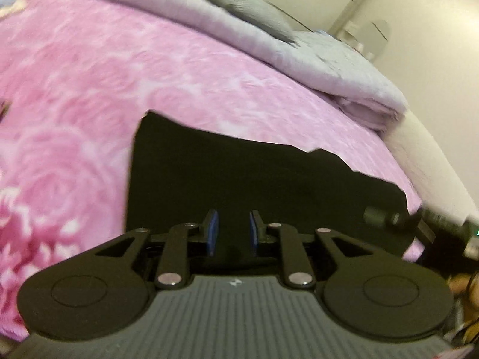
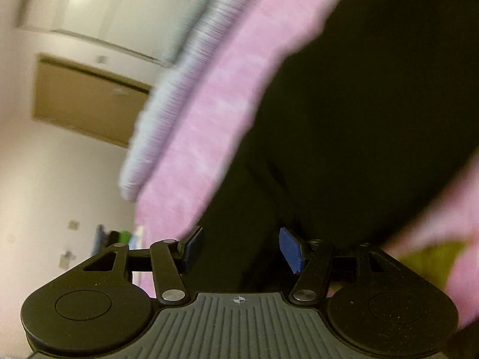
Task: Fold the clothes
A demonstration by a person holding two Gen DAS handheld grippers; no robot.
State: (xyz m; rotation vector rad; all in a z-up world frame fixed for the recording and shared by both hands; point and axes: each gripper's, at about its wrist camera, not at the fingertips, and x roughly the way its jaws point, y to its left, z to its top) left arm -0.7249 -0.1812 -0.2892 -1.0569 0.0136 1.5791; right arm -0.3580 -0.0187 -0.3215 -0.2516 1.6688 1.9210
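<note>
left gripper (image 1: 232,230) over black garment (image 1: 239,173)

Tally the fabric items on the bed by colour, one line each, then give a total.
Black garment: 1
Pink floral blanket: 1
Pale lilac-grey folded quilt: 1
Grey pillow: 1
Total: 4

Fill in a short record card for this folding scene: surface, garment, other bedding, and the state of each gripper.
surface: pink floral blanket spread on a bed
garment: black garment, lying flat on the blanket
other bedding: folded lilac quilt along the far edge
left gripper: open, nothing between the pads, above the garment
right gripper: open, nothing held, garment ahead
</note>
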